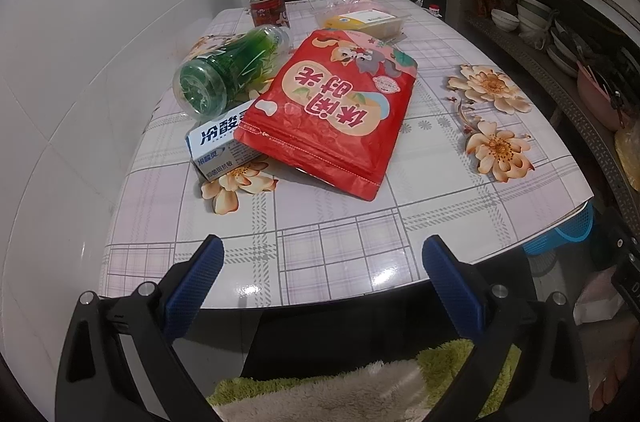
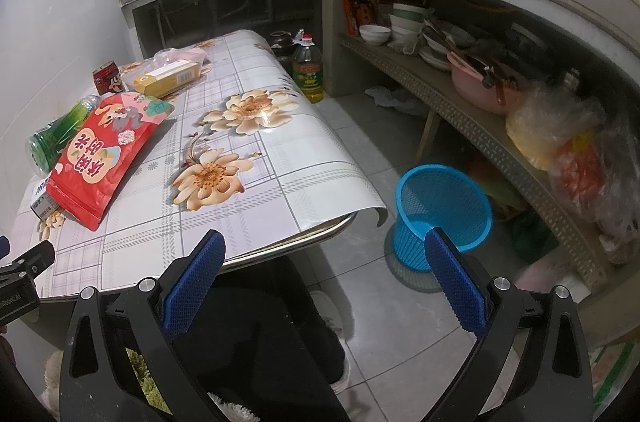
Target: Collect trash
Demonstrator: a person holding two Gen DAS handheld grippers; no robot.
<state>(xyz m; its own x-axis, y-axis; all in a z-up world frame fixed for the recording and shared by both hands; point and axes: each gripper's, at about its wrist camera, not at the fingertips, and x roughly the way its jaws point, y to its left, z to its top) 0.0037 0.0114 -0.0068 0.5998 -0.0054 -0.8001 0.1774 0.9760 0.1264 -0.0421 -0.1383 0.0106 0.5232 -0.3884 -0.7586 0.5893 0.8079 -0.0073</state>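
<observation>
Two grippers hang at the desk's near edge, both with jaws wide apart and nothing between them: the left gripper [image 1: 322, 254] faces the litter, and the right gripper [image 2: 325, 250] sits off the near right corner, looking toward the blue mesh bin [image 2: 444, 206] on the floor. Nothing appears collected yet, so the step in hand looks like the first reach. Nearest the left gripper lies the red snack pouch [image 1: 332, 110], flat toward the left side of the desk [image 1: 420, 190], overlapping a toothpaste box [image 1: 218, 146] and lying beside a tipped green bottle [image 1: 228, 70]. A red can [image 1: 269, 9] and a wrapped yellow packet [image 1: 360, 19] sit at the far edge. The next move likely calls for pinching the pouch's near bottom edge, then carrying it right to the bin.
</observation>
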